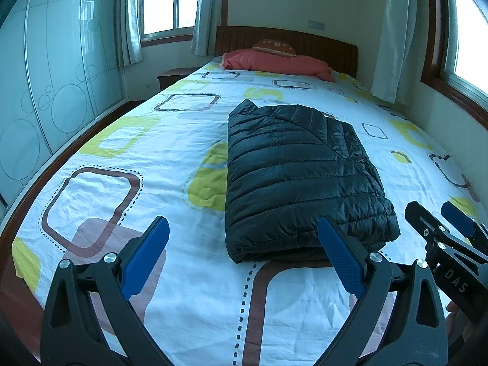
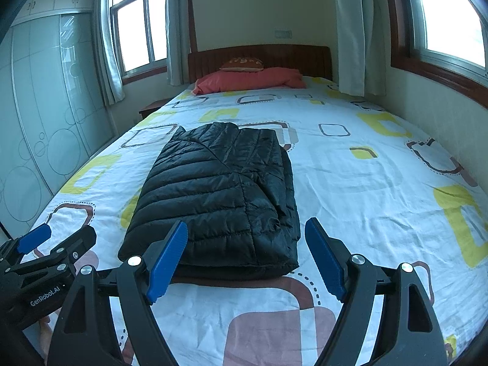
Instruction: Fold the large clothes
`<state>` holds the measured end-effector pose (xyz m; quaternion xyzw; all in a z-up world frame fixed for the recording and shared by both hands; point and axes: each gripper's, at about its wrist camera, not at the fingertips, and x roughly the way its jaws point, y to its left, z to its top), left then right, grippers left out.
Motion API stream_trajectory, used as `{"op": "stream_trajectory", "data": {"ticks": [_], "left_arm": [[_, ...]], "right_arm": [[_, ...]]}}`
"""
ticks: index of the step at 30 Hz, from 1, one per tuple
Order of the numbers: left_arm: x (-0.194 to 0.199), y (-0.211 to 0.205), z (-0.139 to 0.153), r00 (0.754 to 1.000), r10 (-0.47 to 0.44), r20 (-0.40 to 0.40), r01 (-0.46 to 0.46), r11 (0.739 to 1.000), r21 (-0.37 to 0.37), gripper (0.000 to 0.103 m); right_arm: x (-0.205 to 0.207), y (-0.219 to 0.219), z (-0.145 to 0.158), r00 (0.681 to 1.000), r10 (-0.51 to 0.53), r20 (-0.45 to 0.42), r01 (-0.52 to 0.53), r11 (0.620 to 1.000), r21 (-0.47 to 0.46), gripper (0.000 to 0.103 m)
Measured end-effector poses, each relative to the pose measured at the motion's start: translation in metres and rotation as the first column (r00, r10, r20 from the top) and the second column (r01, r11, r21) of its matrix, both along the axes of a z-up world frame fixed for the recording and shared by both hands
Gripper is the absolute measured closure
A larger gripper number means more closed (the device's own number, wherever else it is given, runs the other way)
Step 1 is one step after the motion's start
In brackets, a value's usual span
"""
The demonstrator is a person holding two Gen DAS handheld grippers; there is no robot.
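Wide bed (image 1: 170, 140) with white sheet printed in yellow-green and brown rounded squares fills both views. Dark wooden slatted headboard (image 2: 259, 58) at the far end, frosted glass wardrobe doors (image 1: 45, 91) along the left side, pale curtains (image 2: 350, 30) by the windows. Salmon-red pillow (image 1: 274, 64) lies against the headboard, small brown patterned cushion (image 2: 242, 63) on top of it. Black quilted puffer jacket (image 2: 219, 195) lies folded into a compact rectangle on the sheet near the foot end, flat, nothing touching it. Left gripper (image 1: 244, 259), black with blue pads, fingers spread wide, empty, just short of the jacket's near edge. Right gripper (image 2: 245, 259), same build, fingers spread, empty, also just in front of the jacket.
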<state>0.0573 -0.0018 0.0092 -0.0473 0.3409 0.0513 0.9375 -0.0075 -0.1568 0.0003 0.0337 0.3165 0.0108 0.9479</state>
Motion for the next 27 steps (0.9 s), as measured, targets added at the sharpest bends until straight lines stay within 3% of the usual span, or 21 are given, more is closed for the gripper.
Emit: {"op": "stream_trajectory", "data": {"ticks": [27], "left_arm": [[0.0009, 0.0037, -0.0007, 1.0, 0.001, -0.002, -0.001, 1.0, 0.003, 0.005]], "right_arm": [[0.0003, 0.0005, -0.0008, 1.0, 0.0, 0.0, 0.0, 1.0, 0.0, 0.025]]}}
